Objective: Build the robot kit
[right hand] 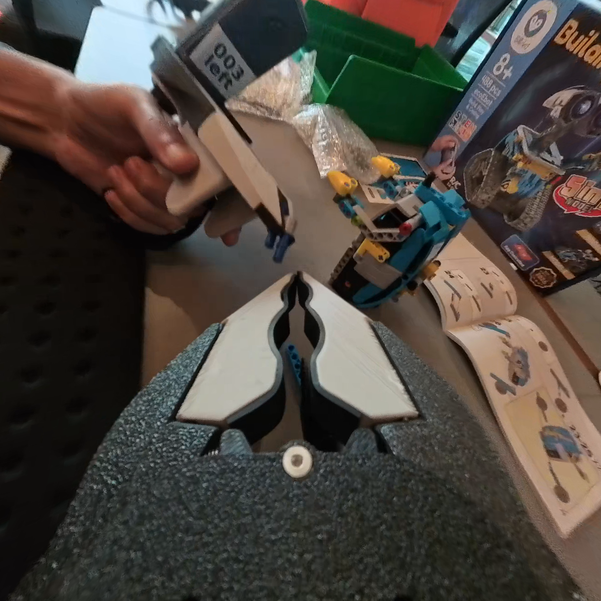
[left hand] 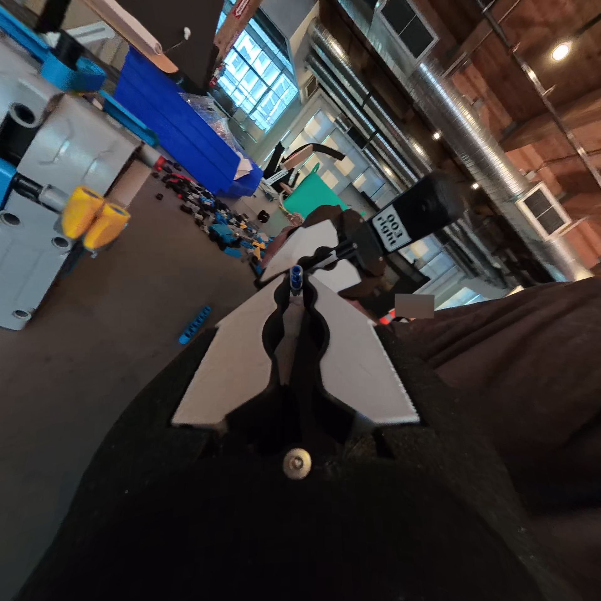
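My left gripper (left hand: 297, 287) is shut on a small dark blue connector piece (left hand: 296, 275) that sticks out past its tips. In the right wrist view a hand holds this gripper (right hand: 281, 232) above the table, with the blue piece (right hand: 279, 244) hanging from it, left of a blue, grey and yellow brick model (right hand: 400, 234). My right gripper (right hand: 297, 276) is shut with nothing between its tips, just below and apart from the blue piece. It also shows in the left wrist view (left hand: 317, 255), tip to tip with the left one. A light blue beam (right hand: 294, 359) shows through the gap between its fingers.
An open instruction booklet (right hand: 507, 374) and the kit's box (right hand: 536, 146) lie right of the model. Green bins (right hand: 383, 81) and plastic bags (right hand: 328, 133) stand behind. A light blue beam (left hand: 195, 325), a pile of loose pieces (left hand: 221, 221) and a blue bin (left hand: 182, 123) are on the table. My two grippers' fingertips are within a few centimetres of each other.
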Available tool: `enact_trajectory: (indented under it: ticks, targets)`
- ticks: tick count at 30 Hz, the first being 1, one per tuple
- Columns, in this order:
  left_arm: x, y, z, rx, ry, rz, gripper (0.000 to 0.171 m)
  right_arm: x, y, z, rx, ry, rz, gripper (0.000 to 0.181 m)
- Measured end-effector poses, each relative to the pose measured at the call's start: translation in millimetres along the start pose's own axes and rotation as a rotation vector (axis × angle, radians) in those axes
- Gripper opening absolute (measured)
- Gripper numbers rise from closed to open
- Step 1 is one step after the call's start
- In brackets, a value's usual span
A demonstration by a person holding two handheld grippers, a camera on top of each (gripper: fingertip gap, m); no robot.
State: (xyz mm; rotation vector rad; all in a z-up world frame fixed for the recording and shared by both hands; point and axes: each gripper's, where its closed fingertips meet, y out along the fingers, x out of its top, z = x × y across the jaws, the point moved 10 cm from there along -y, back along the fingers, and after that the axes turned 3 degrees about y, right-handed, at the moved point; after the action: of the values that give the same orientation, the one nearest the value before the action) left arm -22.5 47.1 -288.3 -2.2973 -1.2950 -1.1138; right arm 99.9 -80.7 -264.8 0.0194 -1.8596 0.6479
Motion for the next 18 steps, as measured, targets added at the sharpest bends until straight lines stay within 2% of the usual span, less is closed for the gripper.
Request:
enact_trajectory:
  ticks: [6,10,14,18]
  targets:
    - [2,1,-13,0.113,0.235,-0.056,0.007,6,1,-3,0.079,0.184,-0.061,0.0]
    - [1,4,-20,0.184,0.427,0.003,0.007,3,1,-6,0.134,0.274,-0.077,0.0]
    - [-3,7,-24,0.206,0.513,0.061,0.007,6,-6,-7,0.109,0.246,-0.109,0.0]
    - [-6,10,-25,0.215,0.545,0.081,0.007,5,-6,-5,0.089,0.174,-0.079,0.0]
